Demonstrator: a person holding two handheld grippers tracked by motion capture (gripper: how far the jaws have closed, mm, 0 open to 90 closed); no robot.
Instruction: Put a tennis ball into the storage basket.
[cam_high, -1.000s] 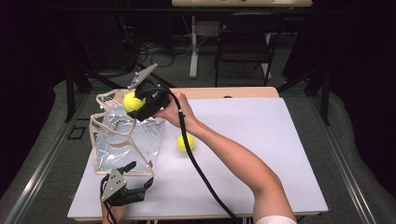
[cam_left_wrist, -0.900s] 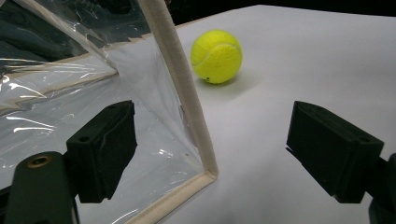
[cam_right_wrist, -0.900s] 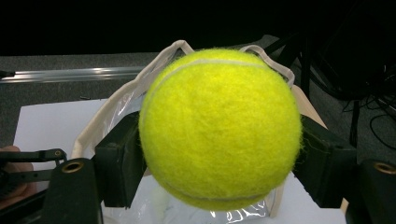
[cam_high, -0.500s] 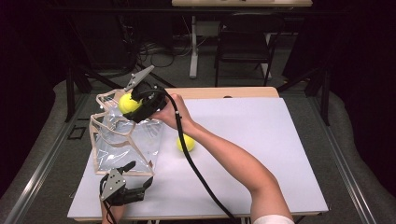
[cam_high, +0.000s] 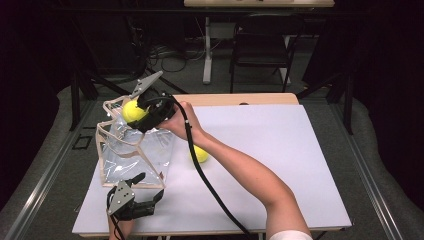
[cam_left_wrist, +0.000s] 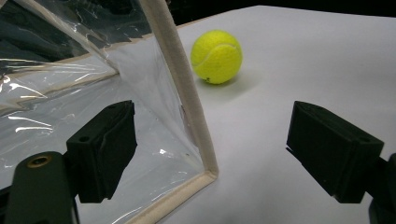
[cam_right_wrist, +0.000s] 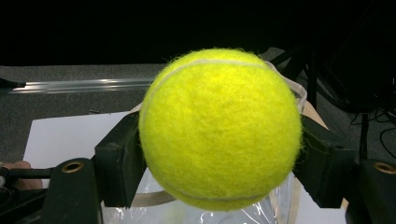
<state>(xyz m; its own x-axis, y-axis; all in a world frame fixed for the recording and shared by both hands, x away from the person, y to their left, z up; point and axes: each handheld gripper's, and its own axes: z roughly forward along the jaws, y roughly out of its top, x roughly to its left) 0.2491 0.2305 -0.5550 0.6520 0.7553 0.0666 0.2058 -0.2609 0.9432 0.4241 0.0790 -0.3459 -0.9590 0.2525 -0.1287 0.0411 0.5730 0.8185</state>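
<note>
My right gripper (cam_high: 142, 111) is shut on a yellow tennis ball (cam_high: 131, 111), held just above the open top of a clear plastic bag with beige trim (cam_high: 131, 152) that stands at the table's left. In the right gripper view the ball (cam_right_wrist: 219, 128) sits squeezed between both jaws, with the bag's rim behind it. A second tennis ball (cam_high: 200, 154) lies on the white table beside the forearm. My left gripper (cam_high: 146, 188) is open near the front edge. The bag's lower corner trim (cam_left_wrist: 189, 107) stands between its jaws, and the loose ball (cam_left_wrist: 216, 57) lies beyond.
The white table top (cam_high: 280, 150) stretches wide to the right of the arm. A black cable (cam_high: 210, 187) trails from the right gripper across the table to the front edge. A dark chair (cam_high: 260, 50) and stands are on the floor behind the table.
The right gripper has carried its ball slightly to the left, over the bag's opening. The left gripper and the loose ball have stayed put.
</note>
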